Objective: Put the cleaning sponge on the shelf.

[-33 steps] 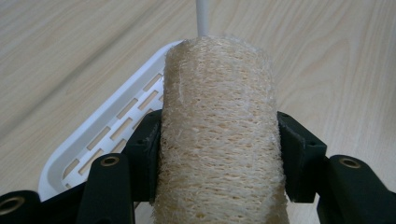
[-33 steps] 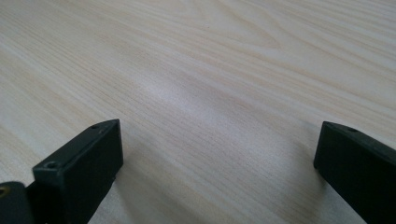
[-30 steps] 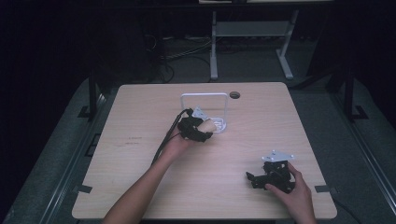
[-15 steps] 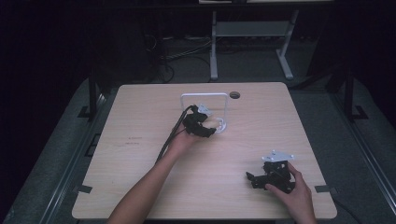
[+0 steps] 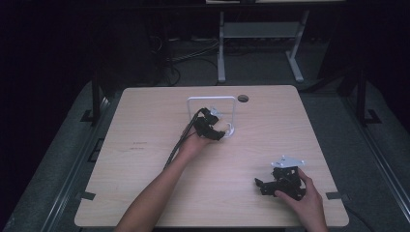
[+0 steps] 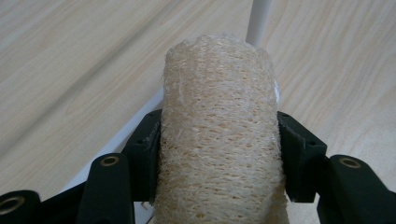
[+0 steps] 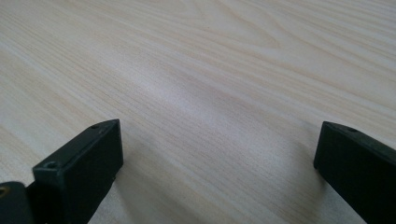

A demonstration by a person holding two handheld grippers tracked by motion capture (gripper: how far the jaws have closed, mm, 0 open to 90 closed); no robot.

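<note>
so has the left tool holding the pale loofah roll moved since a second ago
Yes. In the high view the left tool has shifted rightward along the white wire rack, toward its right post, carrying the pale fibrous loofah roll.

The loofah sponge is pale cream with a coarse, fibrous weave. Both the left gripper and the right gripper have matte black fingers. The counter is light beige wood with fine, darker grain lines. The wire rack is white. The floor is dark grey.
</note>
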